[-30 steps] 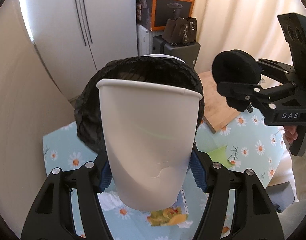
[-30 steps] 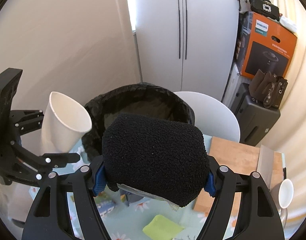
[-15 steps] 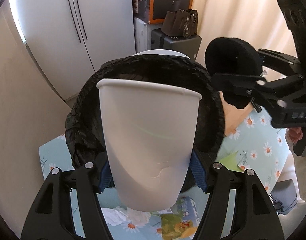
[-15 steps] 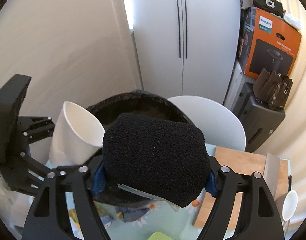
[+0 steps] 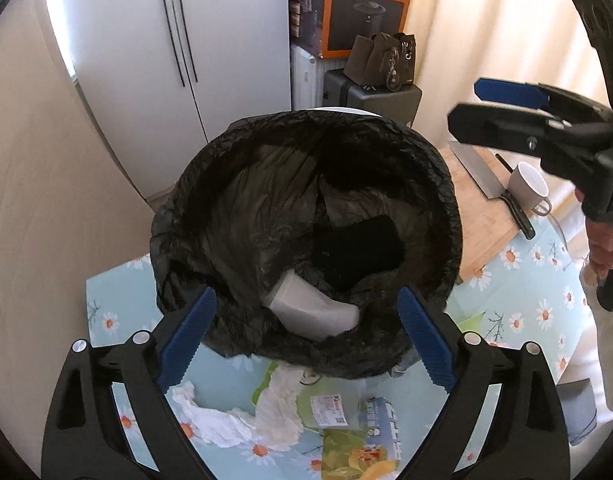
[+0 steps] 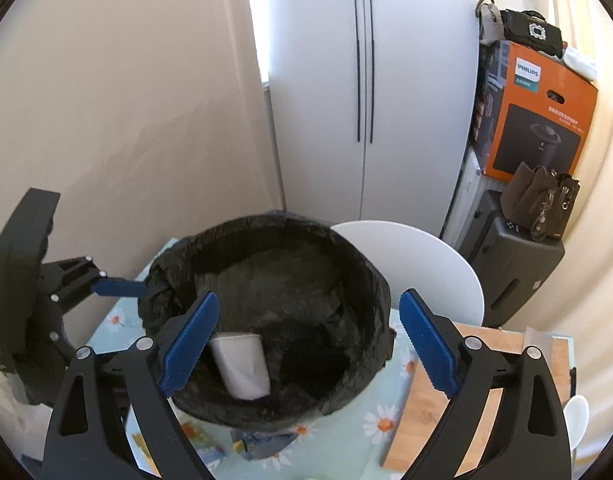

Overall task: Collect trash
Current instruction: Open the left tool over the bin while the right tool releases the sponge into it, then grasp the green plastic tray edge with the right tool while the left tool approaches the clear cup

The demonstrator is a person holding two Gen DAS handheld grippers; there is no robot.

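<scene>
A bin lined with a black bag point(image 5: 210, 216) point(image 6: 370, 280) stands on the daisy-print table. Inside it lie a white paper cup point(image 5: 310, 312) point(image 6: 242, 364) and a black fuzzy lump point(image 5: 358, 248) point(image 6: 318, 368). My left gripper point(image 5: 306, 336) is open and empty over the bin's near rim; it also shows at the left of the right wrist view point(image 6: 118, 288). My right gripper point(image 6: 308, 344) is open and empty above the bin; it shows at the right of the left wrist view point(image 5: 506, 108).
Crumpled white tissue point(image 5: 234, 416), a clear wrapper with a label point(image 5: 330, 410) and a printed packet point(image 5: 362, 448) lie on the table before the bin. A wooden board point(image 5: 478, 220) with a knife point(image 5: 502, 192) and a white mug point(image 5: 528, 186) is at right. A white chair point(image 6: 426, 264) stands behind.
Both grippers moved over the bin and opened. The paper cup left my left gripper and the black lump left my right gripper; both now lie in the bin.
</scene>
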